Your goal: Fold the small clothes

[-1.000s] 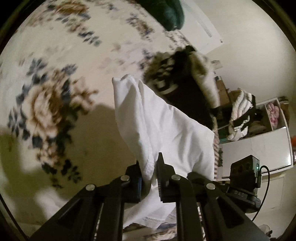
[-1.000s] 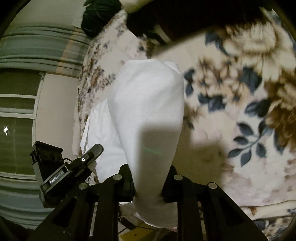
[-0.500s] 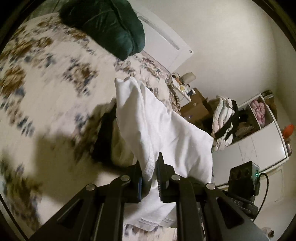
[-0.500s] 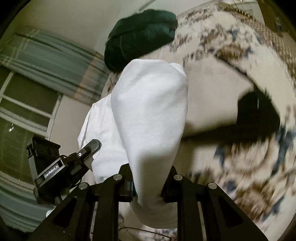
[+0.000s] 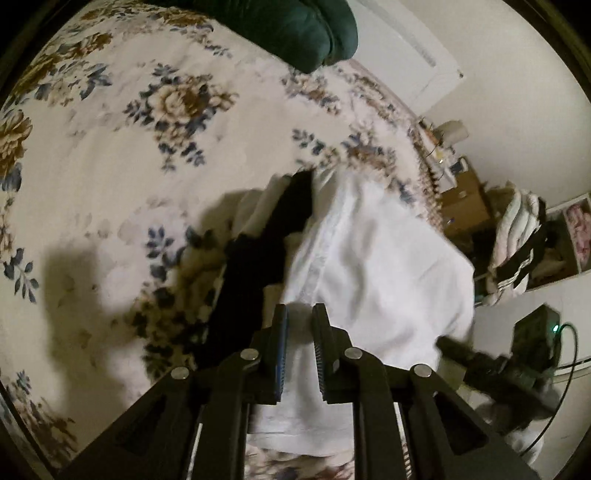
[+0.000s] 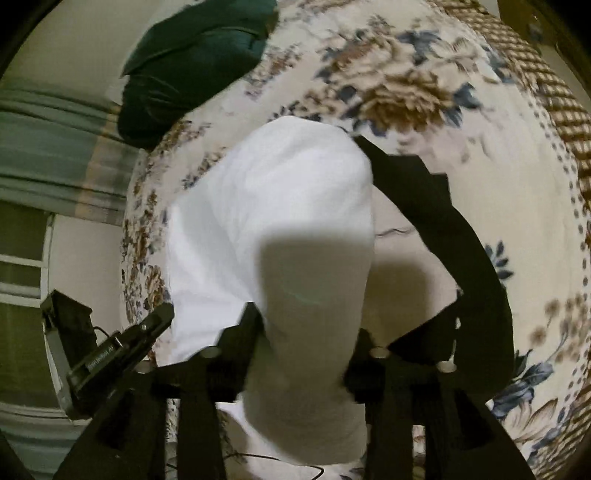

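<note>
A white garment (image 5: 373, 266) is stretched between both grippers over the floral bedspread (image 5: 110, 155). My left gripper (image 5: 299, 321) is shut on its hem, with cloth passing between the two fingers. In the right wrist view the same white garment (image 6: 280, 221) drapes over my right gripper (image 6: 306, 332), which is shut on it; the fingertips are hidden by the cloth. A black garment (image 5: 266, 251) lies on the bed beside and partly under the white one; it also shows in the right wrist view (image 6: 458, 258).
A dark green pillow (image 5: 295, 26) lies at the head of the bed, also in the right wrist view (image 6: 192, 62). A shelf with piled clothes (image 5: 524, 243) and a cardboard box (image 5: 461, 203) stand past the bed's right edge. Curtains (image 6: 44, 147) hang on the left.
Both grippers have swung down toward the bed with the white garment. The garment's far end now rests on the bedspread beside the black garment.
</note>
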`<state>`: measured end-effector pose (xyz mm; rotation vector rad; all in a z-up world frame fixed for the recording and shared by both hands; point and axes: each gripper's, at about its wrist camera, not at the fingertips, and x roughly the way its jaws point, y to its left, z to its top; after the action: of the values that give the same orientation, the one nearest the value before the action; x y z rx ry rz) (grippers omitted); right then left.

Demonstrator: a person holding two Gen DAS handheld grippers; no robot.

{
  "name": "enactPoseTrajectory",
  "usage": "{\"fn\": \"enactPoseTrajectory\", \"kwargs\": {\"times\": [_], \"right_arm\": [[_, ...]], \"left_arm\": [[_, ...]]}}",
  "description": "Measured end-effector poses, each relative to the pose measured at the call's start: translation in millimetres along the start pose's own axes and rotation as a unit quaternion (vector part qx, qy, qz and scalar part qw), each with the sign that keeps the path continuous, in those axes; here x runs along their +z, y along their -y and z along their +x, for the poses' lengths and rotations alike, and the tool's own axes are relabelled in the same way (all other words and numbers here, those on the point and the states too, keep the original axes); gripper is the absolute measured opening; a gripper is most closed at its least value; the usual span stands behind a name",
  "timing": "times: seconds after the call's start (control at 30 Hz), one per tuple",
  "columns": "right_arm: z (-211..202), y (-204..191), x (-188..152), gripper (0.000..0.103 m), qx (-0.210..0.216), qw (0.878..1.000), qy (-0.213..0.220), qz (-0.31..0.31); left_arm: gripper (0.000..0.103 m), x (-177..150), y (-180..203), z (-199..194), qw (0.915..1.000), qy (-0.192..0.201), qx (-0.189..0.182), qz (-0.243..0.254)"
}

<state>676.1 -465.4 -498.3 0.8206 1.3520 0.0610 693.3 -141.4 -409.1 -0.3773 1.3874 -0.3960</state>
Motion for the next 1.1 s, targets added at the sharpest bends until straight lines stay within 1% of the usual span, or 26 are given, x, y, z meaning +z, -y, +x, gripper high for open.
{"fn": "enactPoseTrajectory", "kwargs": {"times": [0.03,0.1,0.13,0.17,0.27,0.33,0.37,0.4,0.47,0.53,0.57,0.67,0.73,0.8,0.9,0.93,0.97,1.0,1.03,1.07,1.1], "right_arm": [[0,3,-1,0.055,-0.012,1.000,0.004,-0.002],[-3,10,-2,0.060,-0.039,0.999,0.023,-0.005],[-5,13,-3,0.060,-0.054,0.998,0.032,-0.005],[-6,14,-5,0.060,-0.059,0.998,0.037,-0.007],[-11,12,-6,0.060,-0.079,0.996,0.049,-0.016],[-22,0,-12,0.060,-0.089,0.993,0.069,-0.029],[-28,-10,-16,0.064,-0.086,0.993,0.076,-0.040],[-31,-18,-21,0.072,-0.084,0.992,0.077,-0.050],[-27,-30,-30,0.074,-0.102,0.990,0.074,-0.065],[-17,-35,-42,0.074,-0.140,0.985,0.063,-0.072],[-12,-35,-48,0.074,-0.151,0.984,0.058,-0.072],[1,-25,-68,0.074,-0.158,0.985,0.036,-0.064],[5,-20,-80,0.074,-0.160,0.985,0.028,-0.063],[8,-16,-90,0.074,-0.161,0.985,0.021,-0.063],[7,-14,-97,0.074,-0.160,0.985,0.024,-0.060],[4,-14,-97,0.074,-0.162,0.985,0.029,-0.059],[-1,-17,-98,0.075,-0.165,0.984,0.038,-0.060],[-7,-20,-97,0.087,-0.169,0.983,0.045,-0.062],[-17,-24,-99,0.095,-0.178,0.980,0.058,-0.065],[-26,-30,-102,0.102,-0.189,0.977,0.071,-0.067],[-36,-35,-105,0.102,-0.202,0.973,0.086,-0.069]], "left_arm": [[0.014,-4,-2,2,0.9999,-0.005,0.011,0.006],[0.014,-9,-3,4,0.9998,-0.010,0.016,0.010],[0.014,-10,-1,4,0.9997,-0.011,0.018,0.013],[0.014,-12,1,3,0.9995,-0.011,0.022,0.018],[0.014,-14,13,-5,0.9979,0.003,0.049,0.043],[0.014,-19,27,-16,0.9958,0.020,0.065,0.062],[0.014,-20,33,-22,0.9948,0.032,0.065,0.071],[0.014,-22,39,-25,0.9941,0.041,0.063,0.079],[0.015,-24,50,-27,0.9916,0.052,0.067,0.097],[0.020,-27,55,-16,0.9912,0.036,0.075,0.103],[0.020,-31,55,-6,0.9906,0.021,0.084,0.106],[0.020,-48,47,11,0.9857,-0.007,0.115,0.123],[0.020,-59,39,10,0.9853,-0.011,0.117,0.124],[0.020,-67,32,6,0.9865,-0.011,0.117,0.114],[0.020,-73,29,-5,0.9887,0.000,0.111,0.101],[0.027,-74,32,-10,0.9876,0.006,0.119,0.102],[0.036,-75,37,-17,0.9852,0.017,0.133,0.106],[0.063,-75,41,-22,0.9832,0.026,0.143,0.110],[0.088,-77,46,-29,0.9810,0.039,0.153,0.113],[0.093,-79,50,-36,0.9798,0.049,0.157,0.114],[0.094,-81,54,-44,0.9784,0.061,0.160,0.115]]}}
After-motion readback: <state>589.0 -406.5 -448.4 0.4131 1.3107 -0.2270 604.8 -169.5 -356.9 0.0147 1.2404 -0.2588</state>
